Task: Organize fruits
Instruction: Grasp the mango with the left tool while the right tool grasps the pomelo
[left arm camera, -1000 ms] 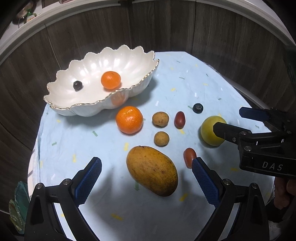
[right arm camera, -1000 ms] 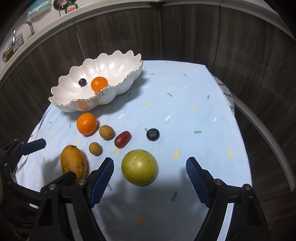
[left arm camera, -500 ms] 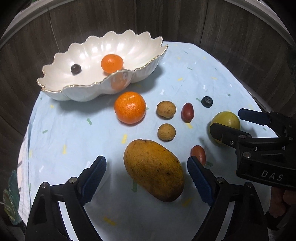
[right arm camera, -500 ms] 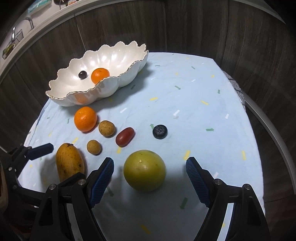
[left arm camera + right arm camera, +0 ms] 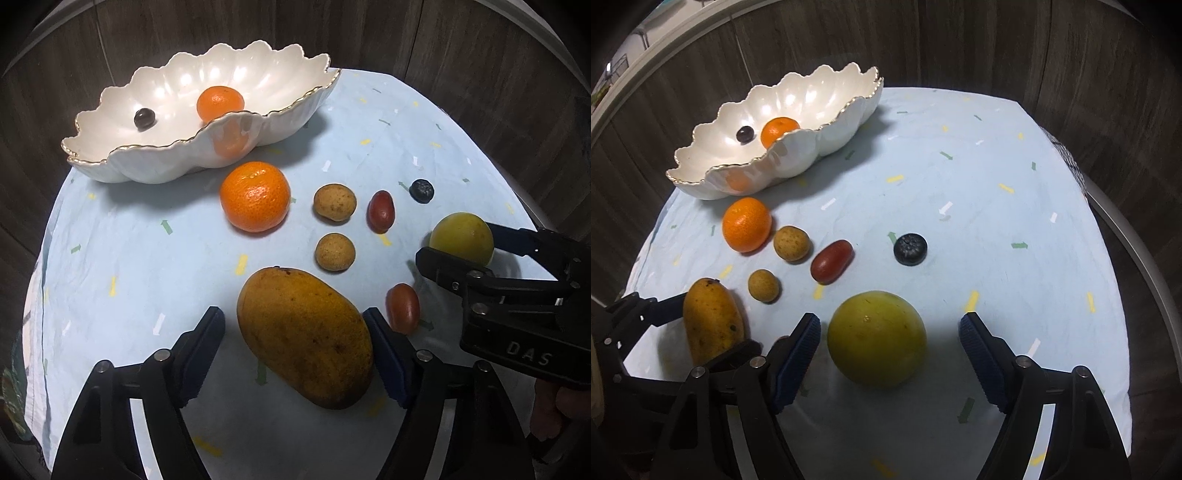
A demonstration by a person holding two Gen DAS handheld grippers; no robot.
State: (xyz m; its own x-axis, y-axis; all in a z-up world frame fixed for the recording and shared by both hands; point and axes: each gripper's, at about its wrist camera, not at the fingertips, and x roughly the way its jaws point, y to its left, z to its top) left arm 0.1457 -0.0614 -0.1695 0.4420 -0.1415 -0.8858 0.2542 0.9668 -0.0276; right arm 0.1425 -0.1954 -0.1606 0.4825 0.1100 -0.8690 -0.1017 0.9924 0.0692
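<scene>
Mango (image 5: pixel 304 338) between closing left tongs (image 5: pixel 295 350), right tongs (image 5: pixel 888 352) closing around yellow fruit (image 5: pixel 877 338)

Light falls from above and a little behind me, fairly dim overall; the pale blue cloth (image 5: pixel 155 258) is brightest in its middle and greys toward the rims. My left tongs (image 5: pixel 295 354) and right tongs (image 5: pixel 890 350) throw soft dark shadows onto the near cloth, deepest under the yellow round fruit (image 5: pixel 877 338). The white bowl (image 5: pixel 280 122) carries small glare spots on its inner ribs and a dim orange reflection on its near outer wall. Fruit in the centre is sharp. The fisheye bends the far wood wall (image 5: pixel 997 44) into a curve, and the corners go black, slightly smeared at the edges
</scene>
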